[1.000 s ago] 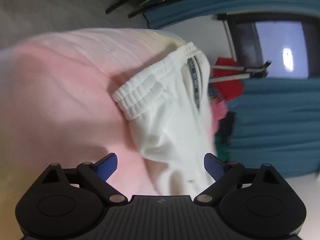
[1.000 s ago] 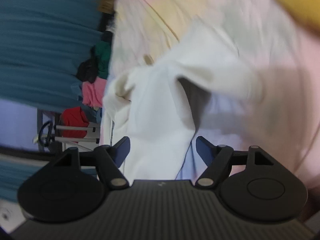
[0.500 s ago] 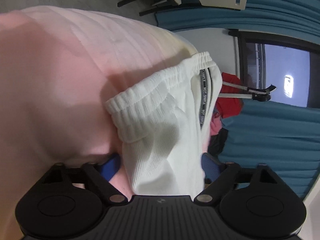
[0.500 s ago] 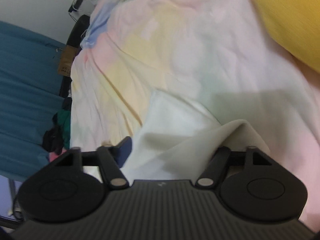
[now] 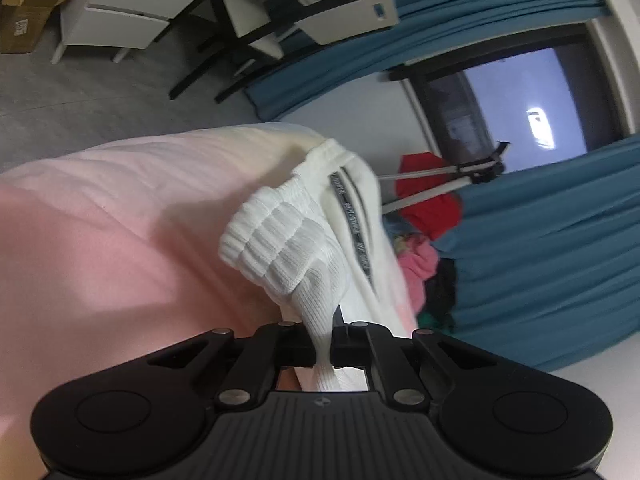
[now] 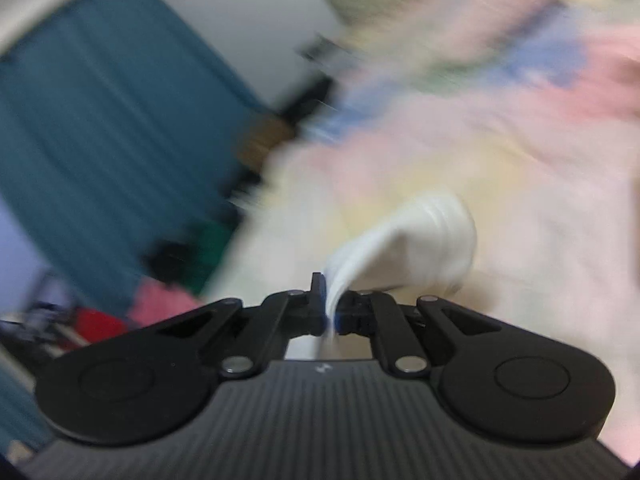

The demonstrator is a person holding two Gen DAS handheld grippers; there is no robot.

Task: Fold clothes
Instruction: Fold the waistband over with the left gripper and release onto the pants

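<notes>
Showing both grippers, left (image 5: 323,346) and right (image 6: 331,314), jaws clamped on the soft, light white ribbed-knit garment (image 5: 296,248) near its cuff.

Teal curtains (image 5: 540,240), tripod (image 5: 444,184), chair (image 5: 312,20)

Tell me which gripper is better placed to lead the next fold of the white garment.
Probably the left gripper: it is shut on the white garment near its ribbed waistband. The right gripper also pinches it, in a blurred view.

The white garment (image 5: 288,248) is showing ribbed knit cloth ahead of the matt black plastic left tool (image 5: 324,350); the bed sheet (image 5: 120,248) beneath is looking smooth, soft cotton.
</notes>
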